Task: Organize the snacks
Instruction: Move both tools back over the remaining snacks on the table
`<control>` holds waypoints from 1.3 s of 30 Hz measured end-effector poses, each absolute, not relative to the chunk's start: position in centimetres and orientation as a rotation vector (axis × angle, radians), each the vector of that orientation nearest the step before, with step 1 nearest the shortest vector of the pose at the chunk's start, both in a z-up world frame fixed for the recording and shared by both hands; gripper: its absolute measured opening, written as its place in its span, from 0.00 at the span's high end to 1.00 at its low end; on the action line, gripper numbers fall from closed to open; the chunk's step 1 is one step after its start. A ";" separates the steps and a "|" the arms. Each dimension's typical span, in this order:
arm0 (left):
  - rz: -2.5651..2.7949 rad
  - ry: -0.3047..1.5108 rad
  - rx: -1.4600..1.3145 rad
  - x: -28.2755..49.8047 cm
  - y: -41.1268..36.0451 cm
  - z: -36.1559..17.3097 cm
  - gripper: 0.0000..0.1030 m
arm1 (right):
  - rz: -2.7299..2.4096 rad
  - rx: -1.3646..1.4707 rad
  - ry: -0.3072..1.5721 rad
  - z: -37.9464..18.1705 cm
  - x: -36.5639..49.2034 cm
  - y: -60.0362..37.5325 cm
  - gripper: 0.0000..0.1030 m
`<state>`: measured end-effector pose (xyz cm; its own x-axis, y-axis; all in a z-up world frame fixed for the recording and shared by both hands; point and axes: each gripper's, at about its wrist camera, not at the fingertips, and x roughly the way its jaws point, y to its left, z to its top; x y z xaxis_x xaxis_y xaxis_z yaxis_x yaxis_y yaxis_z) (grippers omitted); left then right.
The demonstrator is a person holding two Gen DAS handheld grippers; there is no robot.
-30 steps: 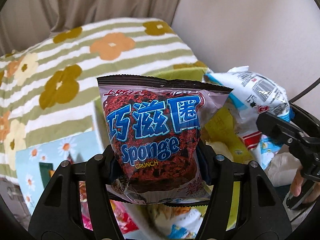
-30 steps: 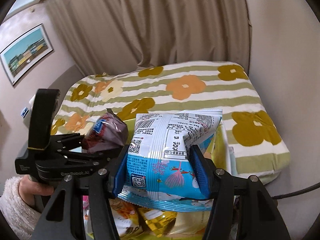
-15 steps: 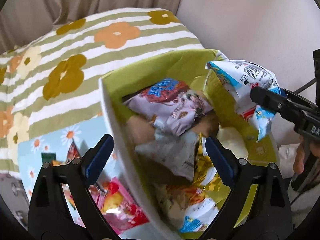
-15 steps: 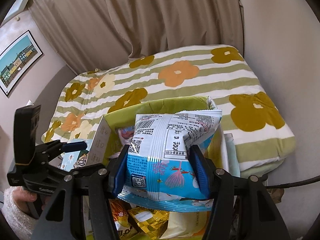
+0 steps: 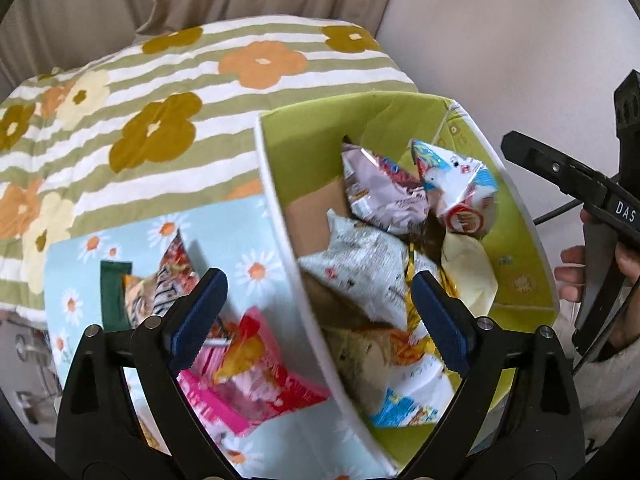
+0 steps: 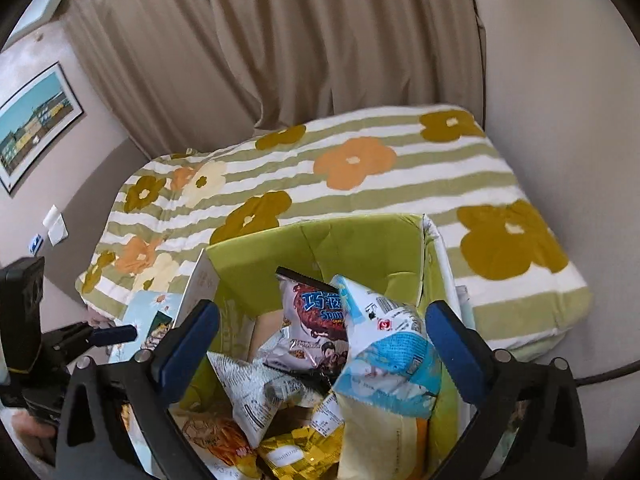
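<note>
Flowery bedspread [image 6: 360, 168] under everything. Left tongs [image 5: 316, 312] hung apart, empty; right tongs [image 6: 320, 344] were opening, blue bag [image 6: 392, 356] loose between them in the green box [image 5: 320, 136]. Pink packets [image 5: 256, 380] outside remained.

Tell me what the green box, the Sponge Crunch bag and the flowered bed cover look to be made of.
Green box: probably cardboard, matte green print, with creased walls and a bare brown floor. Sponge Crunch bag: thin plastic film, glossy, crinkled, with a crimped top seam. Flowered bed cover: soft woven or quilted fabric, matte and puffy at the edges; the exact fibre can't be told.
</note>
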<state>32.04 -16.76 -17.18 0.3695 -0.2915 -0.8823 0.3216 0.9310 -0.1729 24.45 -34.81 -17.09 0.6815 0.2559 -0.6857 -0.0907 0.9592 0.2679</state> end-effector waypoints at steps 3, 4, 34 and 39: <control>-0.385 1.123 0.014 30.8 -15.9 -17.0 0.10 | 0.211 0.211 0.806 -16.9 23.4 -34.5 0.00; -0.380 1.122 0.010 30.4 -15.7 -16.9 0.10 | 0.222 0.213 0.808 -16.8 23.0 -34.5 0.00; -0.120 1.040 -0.093 16.3 5.8 -12.8 0.10 | 0.400 0.087 0.731 -12.0 12.7 -17.6 0.00; -0.147 1.092 -0.079 15.3 9.0 -15.0 0.10 | 0.369 0.092 0.769 -14.2 11.2 -13.3 0.00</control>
<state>15.30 8.96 -15.01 0.4520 -0.1575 -0.8780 0.0799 0.9875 -0.1360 11.19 -13.32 -14.23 0.6578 0.3587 -0.6622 -0.2919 0.9320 0.2149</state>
